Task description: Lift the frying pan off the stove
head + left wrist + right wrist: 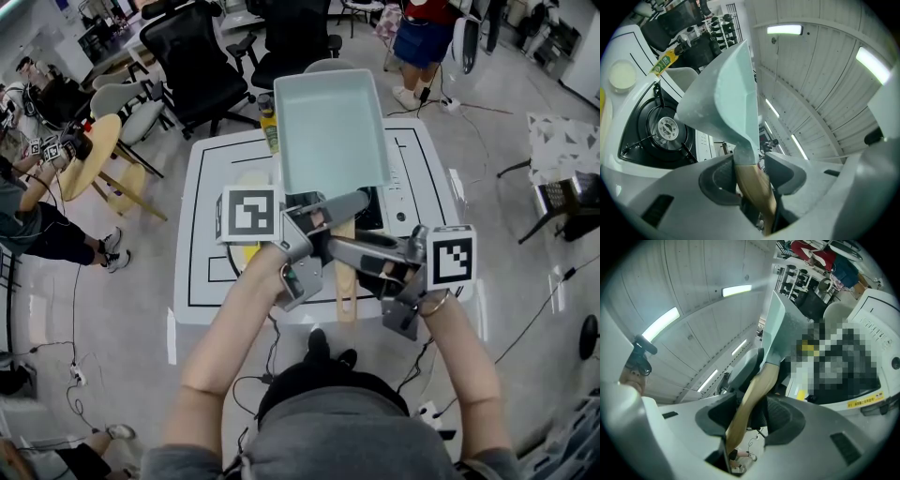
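The frying pan [333,127] is pale teal and rectangular, with a wooden handle [345,286]. It is tilted up in the air above the black stove burner [668,129], clear of it. Both grippers are shut on the handle from opposite sides. My left gripper [339,212] grips close to the pan body, and its view shows the pads [723,177] pressing the wood just below the teal neck [745,152]. My right gripper [342,251] grips a little further down the handle [750,404], with the pan [776,333] rising edge-on beyond it.
The stove is set in a white table [417,155] with black lines. A yellow-green bottle [269,124] stands at its far side, and a round white dish [622,75] sits beside the burner. Office chairs [202,56] and people stand around the table.
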